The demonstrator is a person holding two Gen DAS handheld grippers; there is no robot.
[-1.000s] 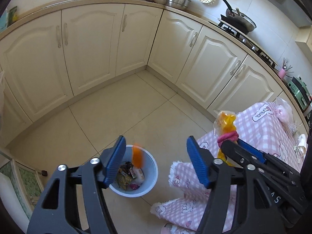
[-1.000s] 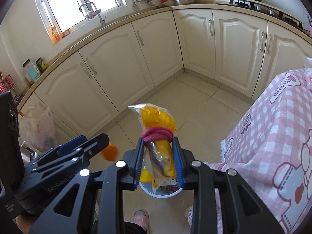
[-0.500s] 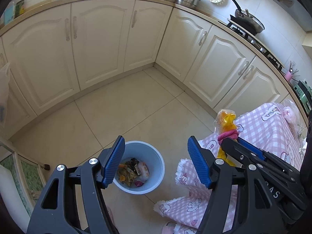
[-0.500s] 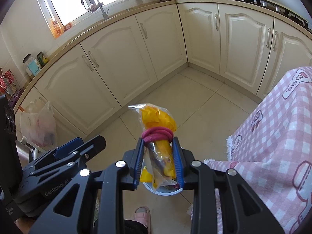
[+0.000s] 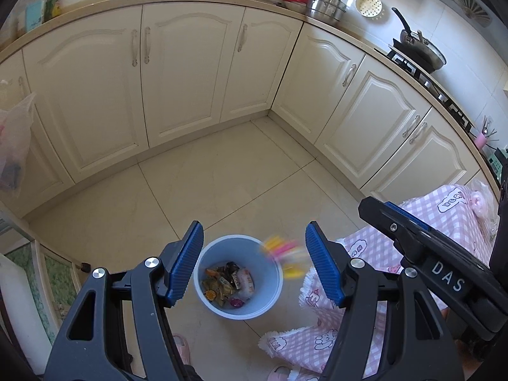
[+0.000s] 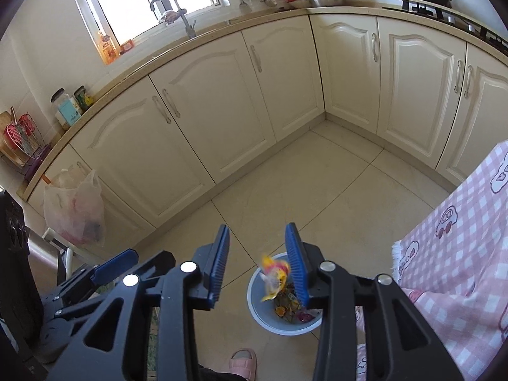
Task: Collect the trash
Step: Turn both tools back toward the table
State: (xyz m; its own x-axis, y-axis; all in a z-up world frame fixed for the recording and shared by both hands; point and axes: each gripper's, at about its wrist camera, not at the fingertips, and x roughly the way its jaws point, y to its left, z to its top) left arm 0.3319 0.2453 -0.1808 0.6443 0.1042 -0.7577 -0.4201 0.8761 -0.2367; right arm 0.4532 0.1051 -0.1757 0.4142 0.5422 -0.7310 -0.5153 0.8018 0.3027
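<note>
Yellow-and-pink film, blurred by its fall, marks the snack wrapper [image 6: 273, 275] at the moment of release: it hangs in the air below the right tool [image 6: 258, 265], over the near rim of the pale blue waste bin [image 5: 273, 289] that stands on the tiled kitchen floor [image 5: 222, 190]. The jaws of the right tool have just been opening and now stand apart with nothing pressed between them; the wrapper has dropped clear of the blue pads. The left tool [image 5: 254, 266] is likewise spread wide and empty, held above the bin, which appears between its two fingers in the left wrist view. In that view the wrapper [image 5: 284, 255] shows as a streak at the bin's rim on the side nearest the pink checked tablecloth [image 5: 444, 216], so it may land close to the edge rather than in the middle. To do this step well, the release is best made with the tool centred over the bin's mouth and kept low, since light film drifts; both tools should wait until the piece has settled among the wrappers and peels already inside. The wrapper's long axis appears to run roughly upright, slightly tilted, in the right wrist view; motion blur hides which end leads.
</note>
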